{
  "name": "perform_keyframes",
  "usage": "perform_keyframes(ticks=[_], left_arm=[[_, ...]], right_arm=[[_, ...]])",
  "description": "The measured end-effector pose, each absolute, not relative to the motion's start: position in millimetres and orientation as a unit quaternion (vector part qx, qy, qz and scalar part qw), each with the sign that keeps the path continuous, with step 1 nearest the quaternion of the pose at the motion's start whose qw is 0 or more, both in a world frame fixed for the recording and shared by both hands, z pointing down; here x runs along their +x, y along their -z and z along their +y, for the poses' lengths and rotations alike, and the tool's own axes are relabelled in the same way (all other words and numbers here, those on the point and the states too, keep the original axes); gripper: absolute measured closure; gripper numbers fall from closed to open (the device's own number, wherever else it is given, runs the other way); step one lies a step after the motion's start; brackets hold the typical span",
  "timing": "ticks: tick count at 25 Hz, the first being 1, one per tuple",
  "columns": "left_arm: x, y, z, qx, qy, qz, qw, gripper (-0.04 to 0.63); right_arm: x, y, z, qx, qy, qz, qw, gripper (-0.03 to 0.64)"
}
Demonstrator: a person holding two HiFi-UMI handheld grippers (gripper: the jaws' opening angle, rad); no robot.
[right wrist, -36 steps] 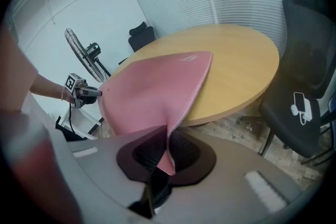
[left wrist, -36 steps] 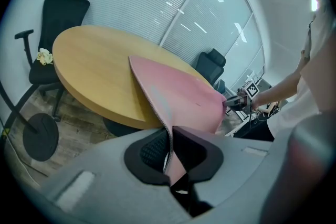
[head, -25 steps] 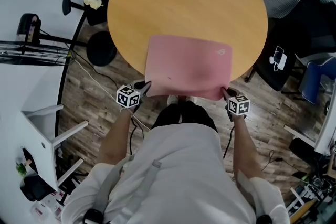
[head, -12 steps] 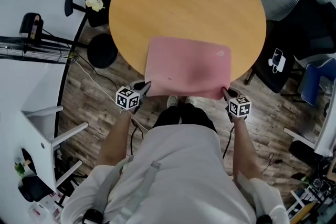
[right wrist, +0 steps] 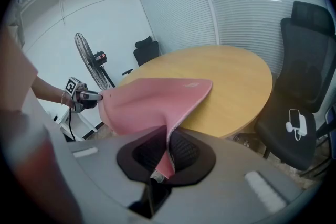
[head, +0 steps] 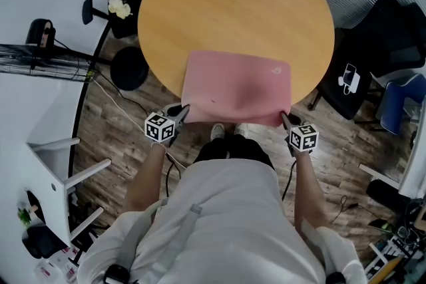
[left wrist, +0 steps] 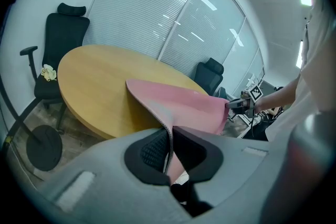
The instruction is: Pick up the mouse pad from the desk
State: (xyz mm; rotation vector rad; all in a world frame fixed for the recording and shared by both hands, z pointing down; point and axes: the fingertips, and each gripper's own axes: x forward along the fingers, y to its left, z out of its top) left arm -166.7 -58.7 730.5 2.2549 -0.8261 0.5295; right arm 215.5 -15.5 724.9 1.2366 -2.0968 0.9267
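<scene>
gripping the pink mouse pad (head: 236, 86) by its two near corners, the left gripper (head: 182, 110) and right gripper (head: 285, 118) are both clamped on it at frame centre. its far edge looks to rest on the round desk (head: 233, 3). such thin corner bites could slip, dropping the sagging pad.

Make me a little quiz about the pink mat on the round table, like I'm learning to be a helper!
1. True or false: the soft pink rectangular mouse pad lies flat and untouched on the round wooden table.
2. What is the left tool shut on? A) a corner of the pad B) a cup C) nothing
3. How many tools grip the pad?
Key: 1 false, its near edge is held up off the table; 2 A; 3 two, the right tool pinches the other near corner.
</scene>
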Motion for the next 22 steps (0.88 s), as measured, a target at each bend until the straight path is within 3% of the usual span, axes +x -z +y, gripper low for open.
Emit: perform_keyframes(ticks=[22], left_arm=[[-166,-692,-73,0.867,-0.175,-0.36,0.297,0.575]], right_arm=[[217,-684,-31,0.474,-0.291,-0.794,0.247,0.597]])
